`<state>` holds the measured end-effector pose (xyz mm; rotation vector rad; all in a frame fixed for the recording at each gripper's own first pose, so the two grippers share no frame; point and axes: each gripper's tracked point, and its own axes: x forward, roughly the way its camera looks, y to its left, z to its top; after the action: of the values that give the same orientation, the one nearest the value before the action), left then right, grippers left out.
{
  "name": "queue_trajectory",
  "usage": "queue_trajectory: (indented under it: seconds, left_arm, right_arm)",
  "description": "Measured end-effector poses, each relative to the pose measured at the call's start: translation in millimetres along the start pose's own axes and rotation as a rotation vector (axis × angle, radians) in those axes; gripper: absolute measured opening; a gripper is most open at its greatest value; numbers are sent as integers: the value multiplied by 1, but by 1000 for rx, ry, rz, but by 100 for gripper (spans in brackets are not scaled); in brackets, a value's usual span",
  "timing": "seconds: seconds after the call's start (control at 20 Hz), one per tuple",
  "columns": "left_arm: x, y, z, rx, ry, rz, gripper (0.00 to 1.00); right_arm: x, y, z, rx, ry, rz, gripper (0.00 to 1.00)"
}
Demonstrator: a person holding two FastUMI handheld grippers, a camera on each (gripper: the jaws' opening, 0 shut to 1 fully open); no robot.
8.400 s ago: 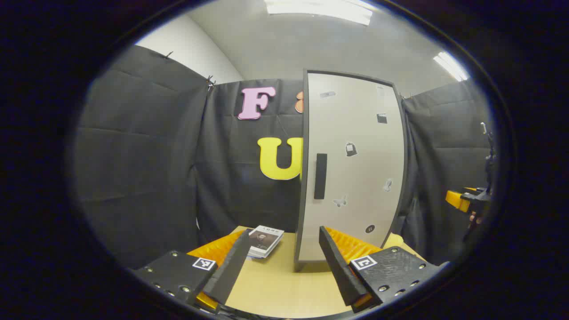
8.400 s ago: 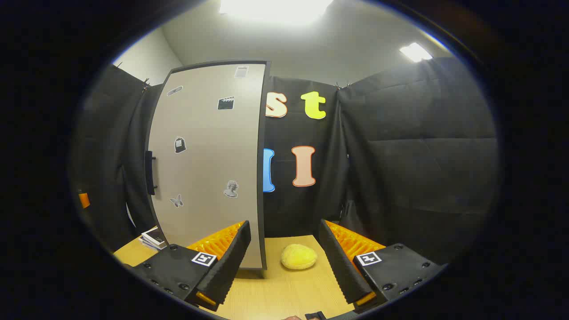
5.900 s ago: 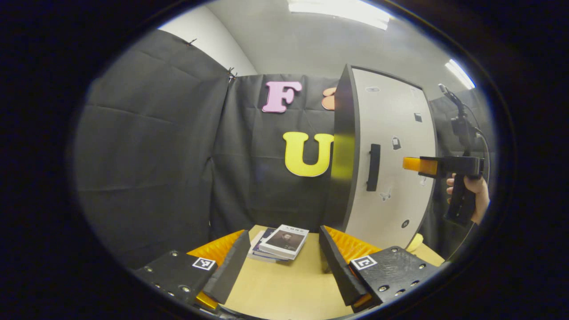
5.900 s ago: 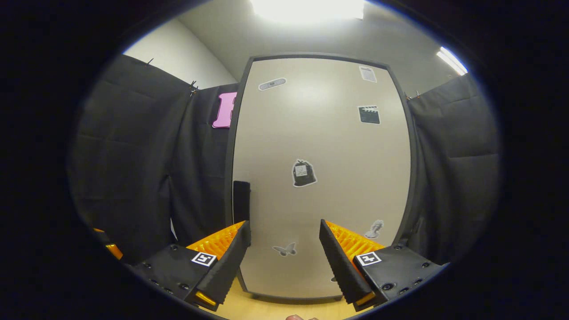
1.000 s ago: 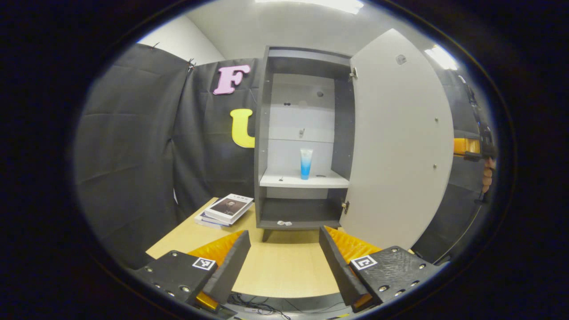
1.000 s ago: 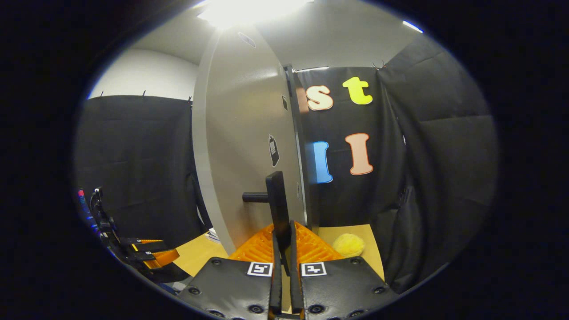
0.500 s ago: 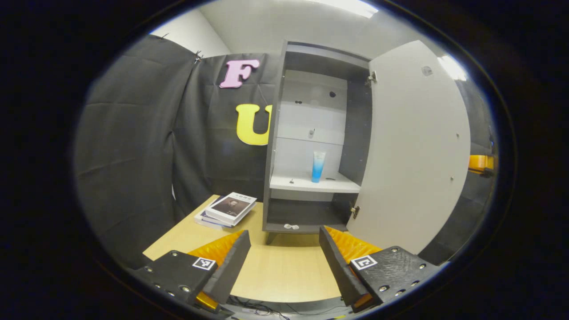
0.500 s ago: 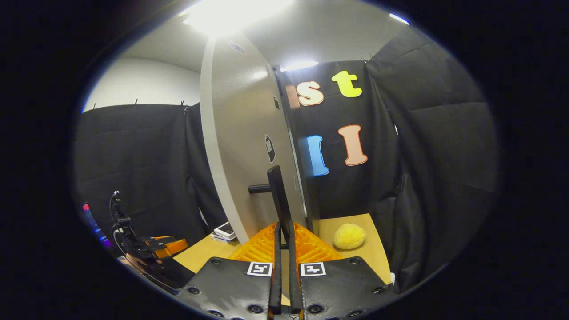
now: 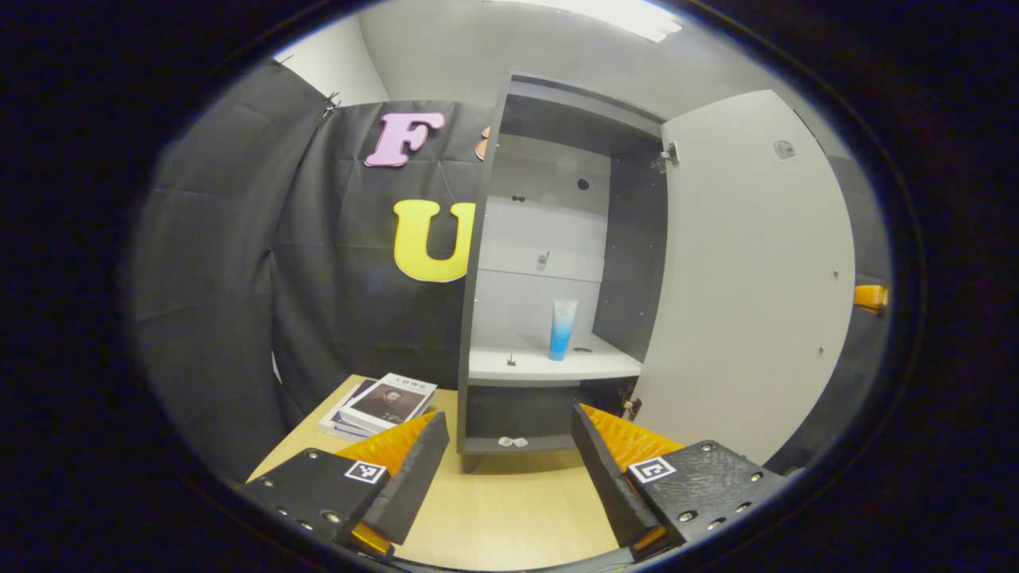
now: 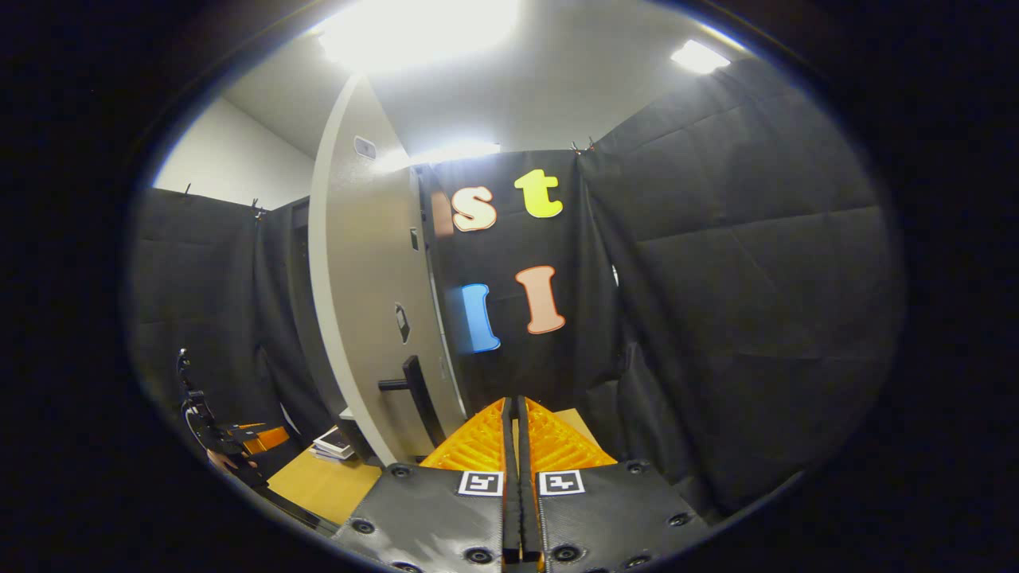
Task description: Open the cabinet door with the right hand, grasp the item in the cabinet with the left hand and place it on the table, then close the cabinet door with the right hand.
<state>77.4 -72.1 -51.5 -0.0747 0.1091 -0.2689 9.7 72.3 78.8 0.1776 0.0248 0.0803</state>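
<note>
The cabinet (image 9: 482, 239) stands open, its pale door (image 9: 748, 278) swung far out to the right. A blue and white tube (image 9: 562, 329) stands upright on the white middle shelf (image 9: 549, 368). My left gripper (image 9: 509, 446) is open and empty above the wooden table (image 9: 509, 509), a short way in front of the cabinet and below the tube. In the right gripper view the door (image 10: 358, 302) is seen nearly edge-on, with its black handle (image 10: 415, 391) free. My right gripper (image 10: 517, 422) is shut on nothing, to the right of the handle and apart from it.
A stack of books (image 9: 380, 399) lies on the table left of the cabinet. A small white thing (image 9: 509, 441) sits on the cabinet's dark bottom shelf. The right gripper's body (image 9: 869, 296) peeks past the door's edge. The left gripper (image 10: 239, 439) and its hand are far left.
My right gripper has let go of the door handle and drawn away to its right, still shut. My left gripper has moved closer to the open cabinet.
</note>
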Motion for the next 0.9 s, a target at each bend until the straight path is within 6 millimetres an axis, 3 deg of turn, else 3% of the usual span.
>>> queue_trajectory:
  seconds: [0.15, 0.2, 0.25, 0.3, 0.35, 0.4, 0.55, 0.75, 0.8, 0.85, 0.9]
  left_arm:
    - [35, -10, 20, -5, -18, -33, 93]
    - [48, -13, 29, -2, -29, -41, 94]
    - [61, -17, 37, 3, -37, -48, 93]
    - [75, -20, 43, 9, -45, -53, 93]
    - [88, -23, 50, 18, -56, -54, 94]
    - [101, -27, 58, 27, -71, -53, 96]
    - [145, -44, 65, 38, -88, -60, 93]
    - [201, -76, 61, 24, -79, -86, 94]
    - [214, -80, 60, 36, -78, -85, 94]
    - [227, -83, 59, 53, -76, -79, 92]
    - [239, -87, 58, 70, -75, -72, 93]
  right_arm:
    - [13, -14, -2, -6, 0, -71, 2]
    - [21, -16, -3, -13, 4, -85, 8]
    - [28, -21, -3, -28, 1, -103, 3]
    - [39, -30, -3, -49, -6, -128, 12]
    - [48, -37, -2, -62, -5, -135, 12]
    - [60, -46, -1, -74, -3, -150, 26]
    - [94, -71, 4, -47, -8, -179, 33]
    - [138, -98, 6, 39, -8, -189, 84]
    - [147, -106, 5, 49, -10, -204, 80]
    - [156, -113, 4, 56, -13, -214, 90]
    - [162, -120, 3, 63, -18, -228, 94]
